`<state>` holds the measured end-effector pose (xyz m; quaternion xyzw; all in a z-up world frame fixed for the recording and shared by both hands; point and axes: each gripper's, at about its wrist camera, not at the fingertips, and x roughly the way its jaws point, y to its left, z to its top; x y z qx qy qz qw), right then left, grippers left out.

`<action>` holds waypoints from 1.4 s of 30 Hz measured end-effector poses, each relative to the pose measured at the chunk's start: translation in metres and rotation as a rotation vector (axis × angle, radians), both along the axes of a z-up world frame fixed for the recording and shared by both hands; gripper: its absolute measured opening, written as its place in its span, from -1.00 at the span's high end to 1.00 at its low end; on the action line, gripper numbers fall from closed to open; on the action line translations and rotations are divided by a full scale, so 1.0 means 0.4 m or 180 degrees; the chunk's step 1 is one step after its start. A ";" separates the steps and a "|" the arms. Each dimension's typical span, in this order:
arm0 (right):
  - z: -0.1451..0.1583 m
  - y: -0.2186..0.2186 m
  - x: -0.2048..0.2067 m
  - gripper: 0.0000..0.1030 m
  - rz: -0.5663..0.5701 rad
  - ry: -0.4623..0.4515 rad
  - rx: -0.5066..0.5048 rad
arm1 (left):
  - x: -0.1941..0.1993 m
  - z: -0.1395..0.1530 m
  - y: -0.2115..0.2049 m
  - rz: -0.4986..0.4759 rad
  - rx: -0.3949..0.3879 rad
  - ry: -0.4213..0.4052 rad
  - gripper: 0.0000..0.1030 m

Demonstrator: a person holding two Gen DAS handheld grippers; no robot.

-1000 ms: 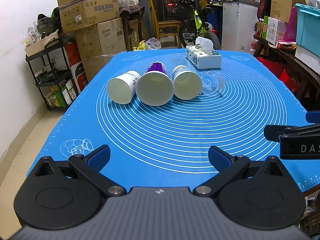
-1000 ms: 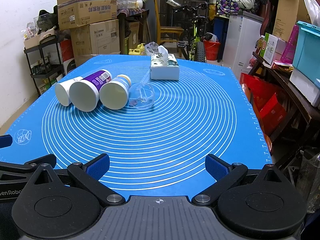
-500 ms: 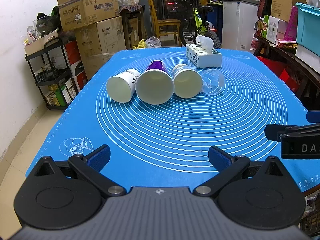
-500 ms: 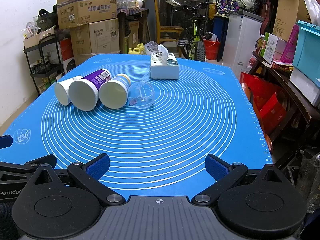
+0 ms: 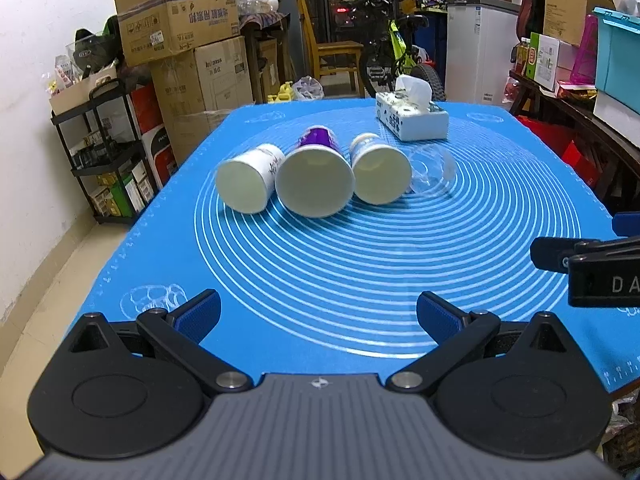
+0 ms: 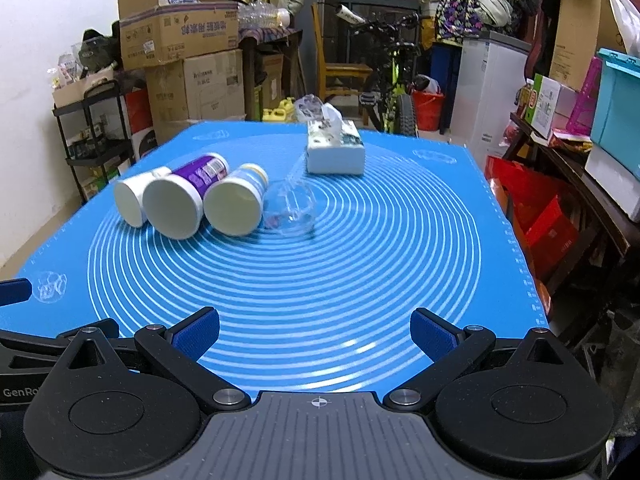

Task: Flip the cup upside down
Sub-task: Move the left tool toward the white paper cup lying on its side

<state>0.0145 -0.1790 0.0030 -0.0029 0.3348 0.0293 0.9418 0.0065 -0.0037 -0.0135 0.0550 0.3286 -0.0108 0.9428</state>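
Four cups lie on their sides in a row on the blue mat (image 5: 360, 280) covering the table: a white cup (image 5: 248, 184), a purple cup (image 5: 316, 184), a second white cup (image 5: 380, 176) and a clear cup (image 6: 290, 212), with a tissue box (image 6: 335, 151) behind. Compared with a second ago, only the viewpoints shift slightly; no cup moves. Left gripper (image 5: 318, 312) and right gripper (image 6: 316, 330) hover near the table's front edge, jaws apart and empty (approach apparently not begun).
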 end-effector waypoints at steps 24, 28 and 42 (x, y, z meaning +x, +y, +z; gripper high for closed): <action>-0.007 0.012 0.161 -0.96 -0.0007 -0.0280 0.0205 | 0.333 0.052 0.156 0.0050 0.0270 -0.0477 -0.99; -0.023 0.007 0.176 -0.96 -0.0035 -0.0241 0.0183 | 0.390 0.021 0.176 0.0006 0.0327 -0.0403 -0.99; -0.052 0.009 0.208 -0.96 -0.0089 -0.0155 0.0148 | 0.481 -0.027 0.231 -0.0107 -0.0066 -0.0047 -0.66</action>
